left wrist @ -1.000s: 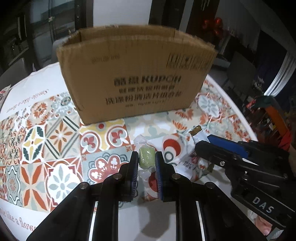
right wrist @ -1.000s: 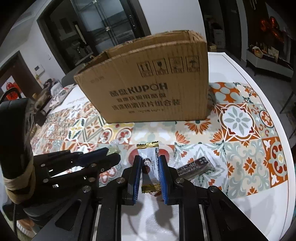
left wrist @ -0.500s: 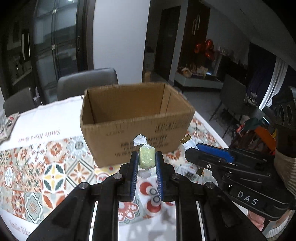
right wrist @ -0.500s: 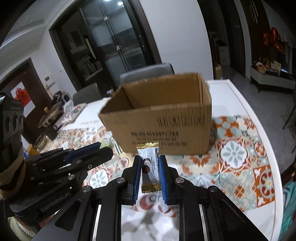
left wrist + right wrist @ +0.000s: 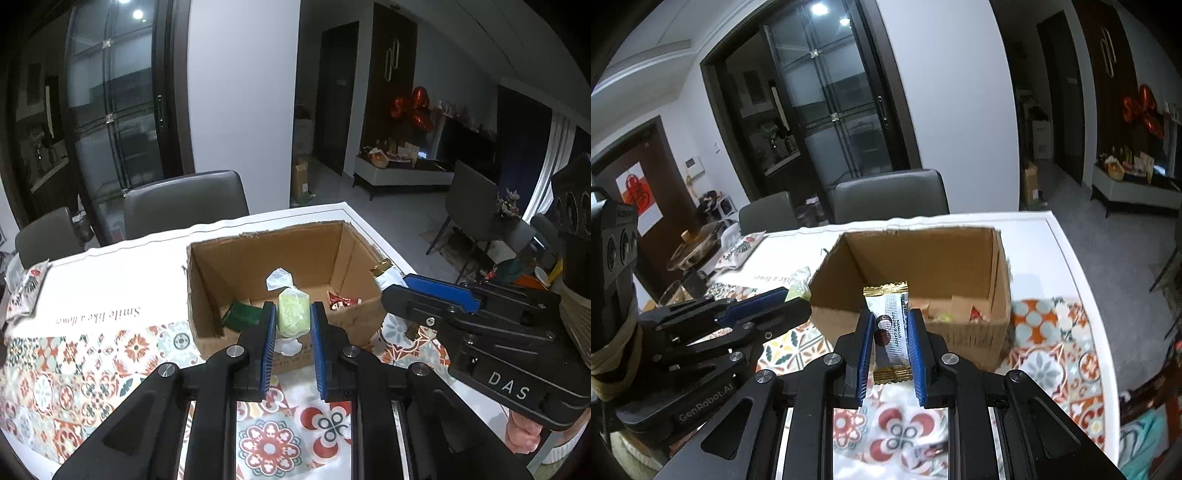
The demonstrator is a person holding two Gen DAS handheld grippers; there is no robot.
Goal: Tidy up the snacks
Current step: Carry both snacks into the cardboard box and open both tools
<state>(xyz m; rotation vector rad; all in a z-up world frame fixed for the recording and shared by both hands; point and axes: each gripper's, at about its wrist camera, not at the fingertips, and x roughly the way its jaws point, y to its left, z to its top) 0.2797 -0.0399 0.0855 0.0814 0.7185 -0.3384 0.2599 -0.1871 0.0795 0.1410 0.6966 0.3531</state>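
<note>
Left claw (image 5: 293, 325) pinches a green candy (image 5: 293, 313); right claw (image 5: 890, 330) pinches a white bar (image 5: 891, 328). Both snacks hang in front of the open box (image 5: 207, 295) on the table (image 5: 110, 266), not yet over it. Risk: the claws sit close together and could collide, or release early and drop a snack outside the near wall.

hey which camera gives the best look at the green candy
The left wrist view: the green candy sits centred, clamped in the left gripper. The right wrist view shows only a sliver of it past that gripper's fingers.
</note>
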